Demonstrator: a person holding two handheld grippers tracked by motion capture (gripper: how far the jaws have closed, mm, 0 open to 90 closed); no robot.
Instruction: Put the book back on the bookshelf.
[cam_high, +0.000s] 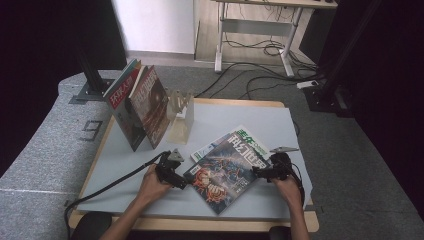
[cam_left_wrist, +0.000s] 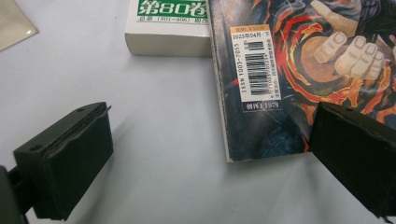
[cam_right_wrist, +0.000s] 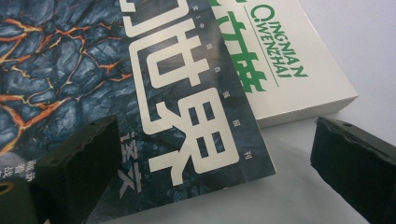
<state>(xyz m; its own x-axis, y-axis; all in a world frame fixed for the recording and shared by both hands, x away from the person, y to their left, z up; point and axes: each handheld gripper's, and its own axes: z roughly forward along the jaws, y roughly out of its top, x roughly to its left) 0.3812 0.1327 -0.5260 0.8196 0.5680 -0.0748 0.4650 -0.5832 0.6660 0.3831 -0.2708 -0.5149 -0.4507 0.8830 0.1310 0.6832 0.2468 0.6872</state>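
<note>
Now I'm holding both grippers, left gripper (cam_high: 181, 176) and right gripper (cam_high: 261, 172), spread apart, straddling the dark magazine's (cam_high: 224, 170) opposite corners.

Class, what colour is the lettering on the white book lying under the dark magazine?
Green lettering on the white book, clearest in the right gripper view.

The high view looks forward and down from above the person's side, taking in the whole surface (cam_high: 125, 165) and the floor beyond. Each gripper view sits very close and low over the surface, looking along its own jaws. All three share the dark magazine (cam_high: 222, 172): the left gripper view its barcode corner (cam_left_wrist: 254, 70), the right gripper view its title corner (cam_right_wrist: 187, 116).
</note>
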